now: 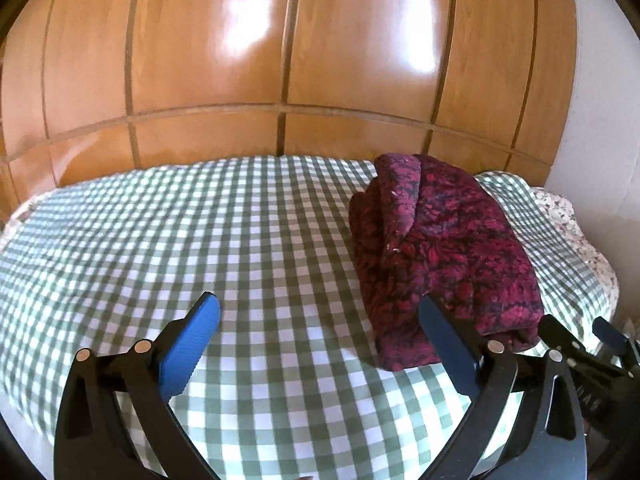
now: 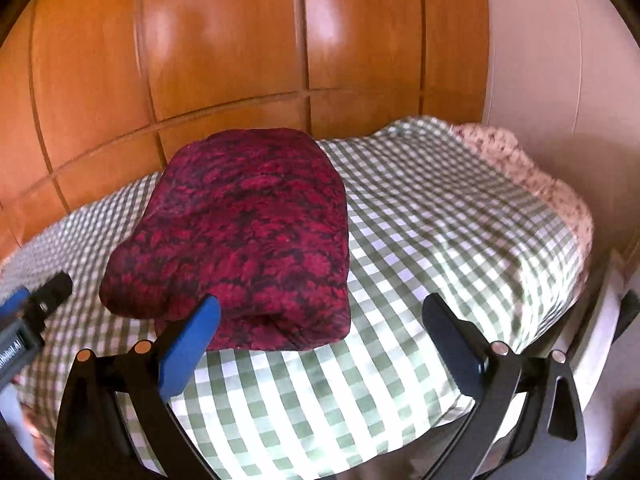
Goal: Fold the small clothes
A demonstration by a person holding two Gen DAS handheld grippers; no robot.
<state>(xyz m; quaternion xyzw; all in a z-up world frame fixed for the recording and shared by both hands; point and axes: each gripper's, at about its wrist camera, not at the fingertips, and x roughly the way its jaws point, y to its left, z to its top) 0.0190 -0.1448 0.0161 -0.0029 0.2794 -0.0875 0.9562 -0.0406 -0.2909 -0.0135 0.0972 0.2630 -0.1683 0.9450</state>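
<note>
Both claws, left claw (image 1: 320, 316) and right claw (image 2: 320, 316), gape empty over checked bedsheet (image 1: 240, 232) before wooden wardrobe (image 1: 240, 60).

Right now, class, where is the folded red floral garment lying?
The folded red floral garment lies on the green checked bedcover, near the wooden wardrobe. In the left wrist view it sits right of centre.

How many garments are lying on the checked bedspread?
1: a folded dark-red patterned garment on the checked bedspread, toward the wooden wardrobe. None other visible.

bed's near edge (image 1: 36, 412) cut off, garment's underside (image 2: 280, 340) hidden
</note>
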